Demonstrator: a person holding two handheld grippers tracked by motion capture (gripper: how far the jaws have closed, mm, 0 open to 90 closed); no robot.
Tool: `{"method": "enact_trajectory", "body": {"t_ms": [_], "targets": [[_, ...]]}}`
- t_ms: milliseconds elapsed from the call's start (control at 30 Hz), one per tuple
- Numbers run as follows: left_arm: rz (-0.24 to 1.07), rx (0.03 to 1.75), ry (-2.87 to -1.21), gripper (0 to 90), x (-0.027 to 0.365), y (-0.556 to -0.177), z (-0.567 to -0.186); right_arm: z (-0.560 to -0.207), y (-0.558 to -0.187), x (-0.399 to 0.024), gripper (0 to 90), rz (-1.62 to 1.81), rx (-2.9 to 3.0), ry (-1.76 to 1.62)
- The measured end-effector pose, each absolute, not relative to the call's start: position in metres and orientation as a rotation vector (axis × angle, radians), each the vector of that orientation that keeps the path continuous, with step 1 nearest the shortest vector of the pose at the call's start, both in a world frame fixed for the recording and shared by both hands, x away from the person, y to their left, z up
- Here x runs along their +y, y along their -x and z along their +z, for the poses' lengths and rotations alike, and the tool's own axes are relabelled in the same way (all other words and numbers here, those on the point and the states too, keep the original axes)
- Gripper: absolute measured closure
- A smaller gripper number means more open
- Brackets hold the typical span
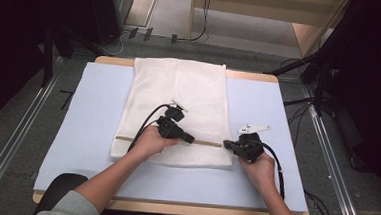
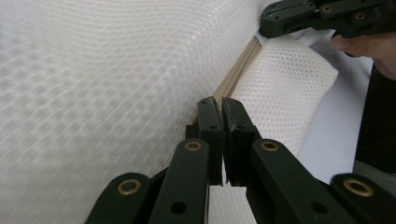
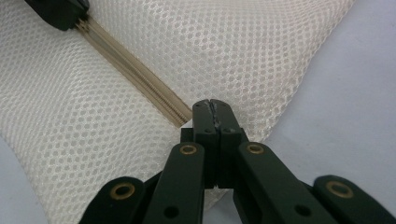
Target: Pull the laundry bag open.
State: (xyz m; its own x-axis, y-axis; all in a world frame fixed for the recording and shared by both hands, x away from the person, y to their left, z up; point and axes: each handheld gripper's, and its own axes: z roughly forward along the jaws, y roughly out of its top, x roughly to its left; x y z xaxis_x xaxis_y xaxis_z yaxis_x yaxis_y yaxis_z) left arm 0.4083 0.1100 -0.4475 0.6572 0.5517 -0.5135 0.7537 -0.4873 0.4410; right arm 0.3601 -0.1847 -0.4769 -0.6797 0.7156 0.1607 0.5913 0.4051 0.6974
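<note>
gripping a white mesh bag at both ends of its zipper

lying flat on a pale blue mat [image 1: 92,116], the white mesh bag [image 1: 178,107] has a tan zipper [image 1: 206,143] running across its near end. the left gripper [image 1: 189,137] sits over the zipper near the bag's middle, jaws pressed together on the zipper line. the right gripper [image 1: 227,145] meets the zipper's end at the bag's right edge, jaws closed on it there. what the bag holds cannot be told through the mesh. the mat covers a wooden table [image 1: 172,206].

black grippers [image 1: 186,136], brass rivets, grey sleeve [image 1: 72,205].
</note>
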Motion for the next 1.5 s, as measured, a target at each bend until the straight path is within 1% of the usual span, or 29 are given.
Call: {"method": "enact_trajectory", "body": {"t_ms": [300, 400, 633, 733, 767, 800, 900, 1033, 1067, 1100, 1133, 1233, 1367, 1433, 1467, 1500], "targets": [[-0.38, 1.016, -2.197, 89.1, 0.132, -0.406, -0.443, -0.476, -0.36, -0.184, 90.0, 1.129, 2.494, -1.18], [-0.4, 1.025, -2.181, 89.1, 0.135, -0.406, -0.446, -0.476, -0.36, -0.185, 90.0, 1.128, 2.493, -1.189], [-0.388, 1.031, -2.19, 89.1, 0.136, -0.404, -0.448, -0.477, -0.361, -0.185, 90.0, 1.139, 2.491, -1.192], [-0.39, 1.046, -2.184, 89.2, 0.142, -0.404, -0.448, -0.477, -0.361, -0.185, 90.0, 1.142, 2.492, -1.193], [-0.395, 1.066, -2.177, 89.2, 0.152, -0.404, -0.446, -0.476, -0.361, -0.185, 90.0, 1.138, 2.495, -1.196], [-0.395, 1.066, -2.177, 89.1, 0.152, -0.404, -0.446, -0.476, -0.361, -0.185, 90.0, 1.138, 2.495, -1.196], [-0.348, 1.091, -2.185, 89.2, 0.176, -0.399, -0.44, -0.477, -0.361, -0.186, 90.0, 1.144, 2.497, -1.199], [-0.339, 1.146, -2.161, 89.1, 0.208, -0.394, -0.44, -0.476, -0.362, -0.186, 90.0, 1.142, 2.5, -1.202], [-0.339, 1.146, -2.161, 89.1, 0.208, -0.394, -0.44, -0.476, -0.362, -0.186, 90.0, 1.141, 2.503, -1.198], [-0.322, 1.164, -2.159, 89.1, 0.222, -0.391, -0.439, -0.476, -0.362, -0.186, 90.0, 1.139, 2.506, -1.201], [-0.322, 1.164, -2.159, 89.1, 0.222, -0.391, -0.439, -0.476, -0.363, -0.186, 90.0, 1.138, 2.511, -1.205], [-0.295, 1.192, -2.133, 89.1, 0.244, -0.385, -0.436, -0.475, -0.363, -0.186, 90.0, 1.133, 2.515, -1.198], [-0.288, 1.214, -2.119, 89.1, 0.259, -0.382, -0.434, -0.475, -0.364, -0.186, 90.0, 1.133, 2.525, -1.19], [-0.269, 1.238, -2.104, 89.1, 0.273, -0.38, -0.434, -0.475, -0.364, -0.186, 90.0, 1.132, 2.526, -1.184], [-0.269, 1.238, -2.104, 89.1, 0.273, -0.38, -0.434, -0.475, -0.364, -0.186, 90.0, 1.132, 2.526, -1.184], [-0.258, 1.27, -2.08, 89.1, 0.283, -0.377, -0.434, -0.475, -0.364, -0.186, 90.0, 1.125, 2.527, -1.191]]}}
